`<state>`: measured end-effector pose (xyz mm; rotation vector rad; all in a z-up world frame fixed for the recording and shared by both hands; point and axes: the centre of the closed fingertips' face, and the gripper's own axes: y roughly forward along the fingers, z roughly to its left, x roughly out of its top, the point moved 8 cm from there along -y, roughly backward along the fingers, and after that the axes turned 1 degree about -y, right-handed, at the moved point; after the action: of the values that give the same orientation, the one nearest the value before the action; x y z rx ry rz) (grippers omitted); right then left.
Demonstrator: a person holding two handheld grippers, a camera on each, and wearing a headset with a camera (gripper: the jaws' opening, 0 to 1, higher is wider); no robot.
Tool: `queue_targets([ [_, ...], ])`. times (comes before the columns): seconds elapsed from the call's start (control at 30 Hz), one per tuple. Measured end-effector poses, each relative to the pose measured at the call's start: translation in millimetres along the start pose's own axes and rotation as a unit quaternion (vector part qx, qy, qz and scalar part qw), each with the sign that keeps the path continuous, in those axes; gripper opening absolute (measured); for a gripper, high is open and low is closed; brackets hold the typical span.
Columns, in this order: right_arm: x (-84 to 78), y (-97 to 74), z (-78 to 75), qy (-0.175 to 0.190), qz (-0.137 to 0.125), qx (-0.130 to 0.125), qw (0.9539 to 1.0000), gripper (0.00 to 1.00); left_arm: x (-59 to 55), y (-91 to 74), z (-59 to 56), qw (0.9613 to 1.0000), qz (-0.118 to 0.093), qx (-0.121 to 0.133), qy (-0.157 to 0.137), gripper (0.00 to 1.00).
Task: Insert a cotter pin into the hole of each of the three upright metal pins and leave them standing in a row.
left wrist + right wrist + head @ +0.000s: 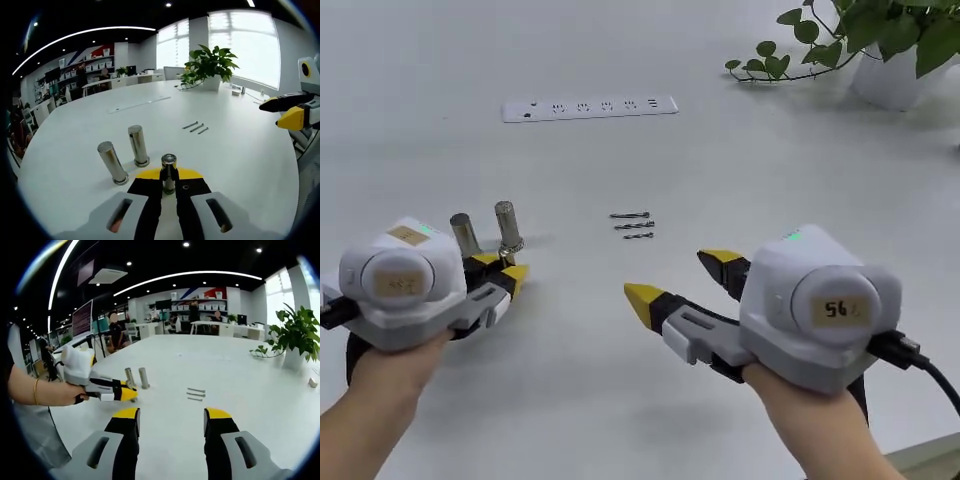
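Both grippers were cased in white, rounded housings, and the black jaws were capped in yellow. The left gripper (510, 272) was marked with tan labels (398, 284). The right gripper (680, 277) was fitted with a small display (837, 310) reading 56, a green light (790, 236) on top and a black cable (920, 362) at the back. A thin gold bangle (35, 391) was worn on the left wrist.

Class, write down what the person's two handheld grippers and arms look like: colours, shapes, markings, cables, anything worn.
The left gripper and right gripper each have a rounded white housing and black jaws tipped yellow. Tan stickers mark both; the right reads 56. A black cable leaves the right housing. Forearms are bare, with a thin gold bangle on the left wrist.
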<state>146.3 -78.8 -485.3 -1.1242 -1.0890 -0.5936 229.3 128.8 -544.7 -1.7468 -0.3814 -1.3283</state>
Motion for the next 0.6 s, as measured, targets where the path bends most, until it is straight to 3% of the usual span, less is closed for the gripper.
queue_targets([
  [0.33, 0.5, 0.1, -3.8, 0.008, -0.003, -0.003, 1.0000, 0.47, -3.8, -1.3, -13.9, 0.9999, 0.003, -0.015, 0.004, 0.06],
  [0.6, -0.1, -0.4, -3.2, 0.016, -0.002, 0.000, 0.9999, 0.44, -3.3, -1.2, -14.3, 0.9999, 0.001, -0.017, 0.003, 0.06],
])
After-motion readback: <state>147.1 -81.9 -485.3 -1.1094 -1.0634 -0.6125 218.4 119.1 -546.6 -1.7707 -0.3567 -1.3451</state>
